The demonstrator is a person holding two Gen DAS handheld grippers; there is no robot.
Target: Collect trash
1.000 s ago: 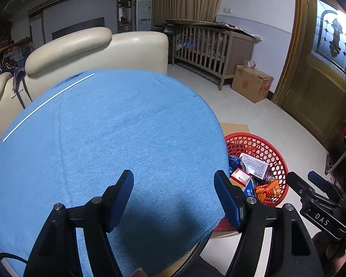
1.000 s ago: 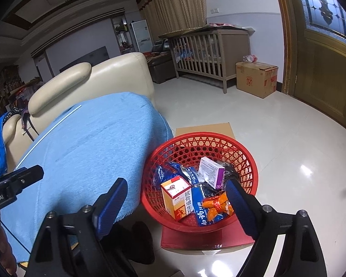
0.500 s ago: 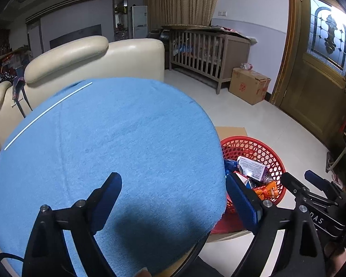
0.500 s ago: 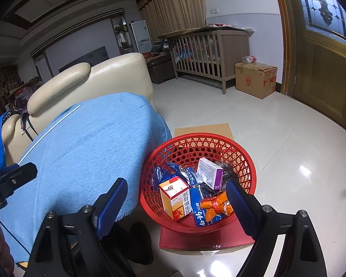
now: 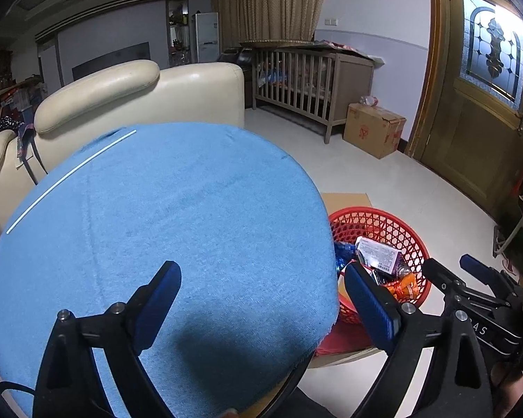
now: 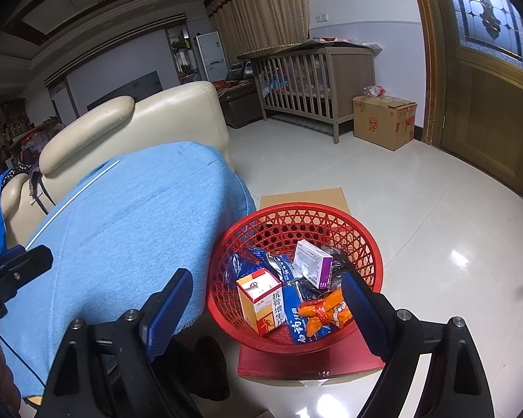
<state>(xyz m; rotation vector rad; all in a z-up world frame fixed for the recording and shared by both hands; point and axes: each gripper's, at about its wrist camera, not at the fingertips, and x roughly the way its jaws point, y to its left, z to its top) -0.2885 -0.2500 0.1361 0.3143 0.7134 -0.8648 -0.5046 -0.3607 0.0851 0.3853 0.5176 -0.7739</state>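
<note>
So the trash was all sitting in the red basket [image 6: 373, 244], lower middle of the right wrist frame. Inside it: a white and orange carton [image 6: 261, 304] standing up at the front left, a white box with a purple end [image 6: 312, 263] tilted behind it, an orange wrapper [image 6: 326, 311] at the front right, and some blue wrappers [image 6: 296, 310] stuffed between them. The basket stood on a flat red box [image 6: 310, 364] on the floor, with a piece of brown cardboard [image 6: 305, 195] lying just behind it.

The right gripper [image 6: 266, 310] hung over the near side of the basket, fingers wide apart, nothing between them, not touching any of the trash as far as I could see.

In the left wrist frame the basket [image 5: 383, 223] was off at the lower right, half hidden by the round desk under a blue cloth [image 5: 164, 216]. The left gripper [image 5: 263, 291] was over the near edge of that cloth with its fingers opening, nothing between them. A thin white stick [image 5: 69, 181] lay across the far left part of the cloth.

Behind the desk was a cream sofa [image 5: 139, 94], further back a wooden crib [image 5: 310, 80] and a cardboard box [image 5: 374, 129] by the wooden door [image 5: 484, 125].
</note>
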